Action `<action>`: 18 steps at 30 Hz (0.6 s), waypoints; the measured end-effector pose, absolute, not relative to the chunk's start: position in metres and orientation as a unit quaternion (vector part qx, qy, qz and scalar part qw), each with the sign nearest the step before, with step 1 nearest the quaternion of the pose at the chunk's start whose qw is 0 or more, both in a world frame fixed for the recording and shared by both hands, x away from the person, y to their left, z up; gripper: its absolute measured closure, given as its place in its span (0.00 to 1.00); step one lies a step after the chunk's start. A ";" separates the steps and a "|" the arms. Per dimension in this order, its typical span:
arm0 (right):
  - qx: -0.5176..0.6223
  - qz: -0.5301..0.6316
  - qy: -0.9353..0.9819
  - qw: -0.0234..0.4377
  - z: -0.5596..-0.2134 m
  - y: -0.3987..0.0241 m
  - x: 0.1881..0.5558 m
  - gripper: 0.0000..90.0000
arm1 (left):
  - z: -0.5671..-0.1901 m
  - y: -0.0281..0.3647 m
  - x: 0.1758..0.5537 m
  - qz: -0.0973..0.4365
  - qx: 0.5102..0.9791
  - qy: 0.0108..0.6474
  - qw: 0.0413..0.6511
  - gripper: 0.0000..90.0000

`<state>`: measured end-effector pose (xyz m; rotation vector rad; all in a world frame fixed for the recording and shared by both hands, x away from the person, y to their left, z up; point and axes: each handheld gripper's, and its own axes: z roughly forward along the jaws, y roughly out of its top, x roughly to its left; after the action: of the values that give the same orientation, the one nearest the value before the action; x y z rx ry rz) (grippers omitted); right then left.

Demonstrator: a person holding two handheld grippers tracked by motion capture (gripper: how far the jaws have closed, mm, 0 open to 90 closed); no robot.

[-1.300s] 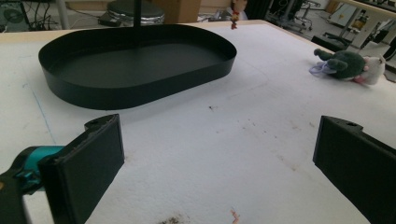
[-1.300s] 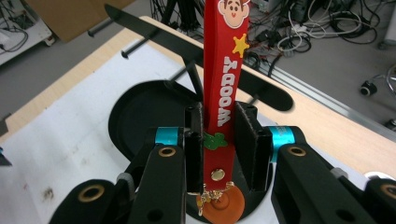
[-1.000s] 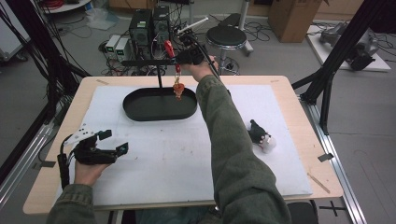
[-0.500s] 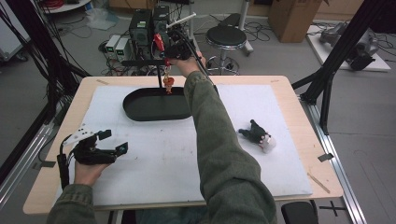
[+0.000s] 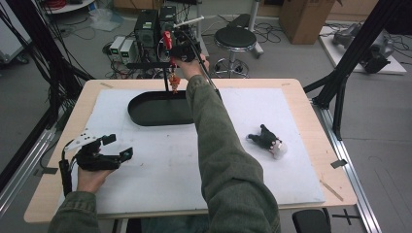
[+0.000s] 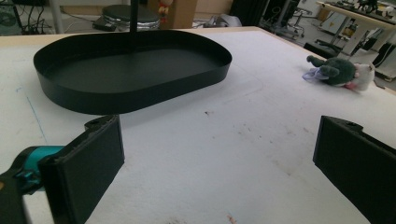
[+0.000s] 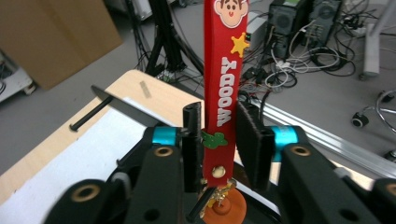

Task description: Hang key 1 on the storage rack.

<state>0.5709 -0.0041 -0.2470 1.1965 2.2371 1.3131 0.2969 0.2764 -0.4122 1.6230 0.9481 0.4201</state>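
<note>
Pinching a red strap (image 7: 223, 88) between its jaws, the right gripper (image 5: 180, 44) hangs at twelve o'clock above the black tray (image 5: 145, 112). The left gripper (image 5: 104, 151), at eight o'clock, gapes wide, empty.

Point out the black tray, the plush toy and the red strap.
black tray (image 5: 145, 115): high view, bare floor.
plush toy (image 5: 266, 139): high view, dark body.
red strap (image 7: 223, 84): right gripper view, lettered middle.

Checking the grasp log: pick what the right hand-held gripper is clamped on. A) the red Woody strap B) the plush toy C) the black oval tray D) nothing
A: the right hand-held gripper has its jaws closed on the red Woody strap; the plush toy lies apart on the table.
</note>
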 end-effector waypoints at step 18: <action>0.364 0.418 0.827 0.098 -0.255 -0.031 0.550 0.00 | -0.412 0.276 0.297 0.183 0.693 0.407 0.566 0.03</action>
<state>0.5496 -0.0311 -0.2553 1.0759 2.4458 1.2371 0.2968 0.2762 -0.4123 1.6294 0.9573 0.4296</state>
